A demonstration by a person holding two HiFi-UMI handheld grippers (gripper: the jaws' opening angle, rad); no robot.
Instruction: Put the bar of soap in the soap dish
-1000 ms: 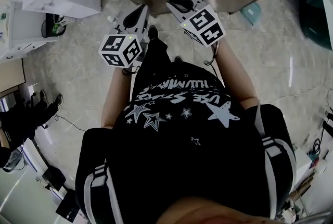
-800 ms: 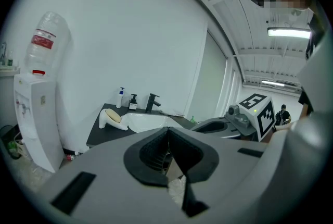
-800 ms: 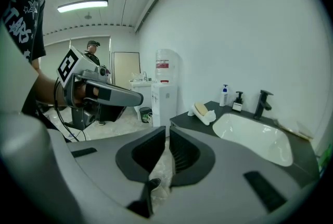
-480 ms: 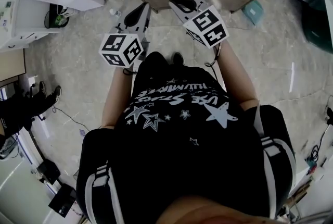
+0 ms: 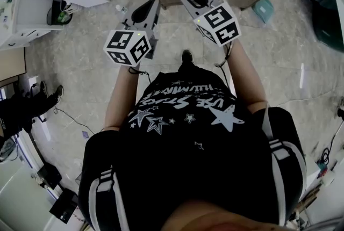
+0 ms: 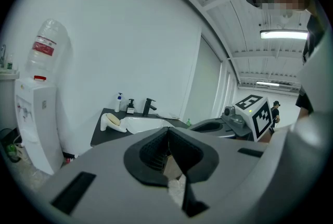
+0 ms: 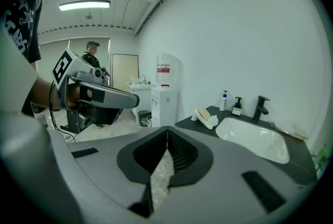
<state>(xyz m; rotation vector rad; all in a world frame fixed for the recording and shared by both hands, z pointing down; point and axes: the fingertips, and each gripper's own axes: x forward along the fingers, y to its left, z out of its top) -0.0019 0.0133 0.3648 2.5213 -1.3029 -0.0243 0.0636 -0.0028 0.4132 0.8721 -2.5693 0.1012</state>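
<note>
The pale yellowish bar of soap [image 7: 203, 113] lies on top of the curved white soap dish [image 7: 210, 121], which stands at the near corner of the black countertop [image 7: 193, 123], just beside the white oval basin [image 7: 255, 140]. A black faucet [image 7: 259, 107] and a white pump bottle with a blue top [image 7: 224, 100] stand behind them against the wall. From here the bar looks seated in the dish's hollow, though it is small in both gripper views and I cannot tell how squarely it sits.

My left gripper [image 6: 167, 132] has its dark ribbed pads pressed together with nothing between them. My right gripper [image 7: 167, 133] is the same, jaws closed and empty. Both hang over the pale stone floor [image 5: 80, 63], well apart from the counter, with the white water dispenser [image 7: 163, 98] off to one side.

I judge the placing step done, with the rig standing clear. If I wanted to be sure, the next move would be to bring one gripper back to the counter corner, open its jaws wide enough for the bar, and nudge or reseat it without tipping the light dish.
</note>
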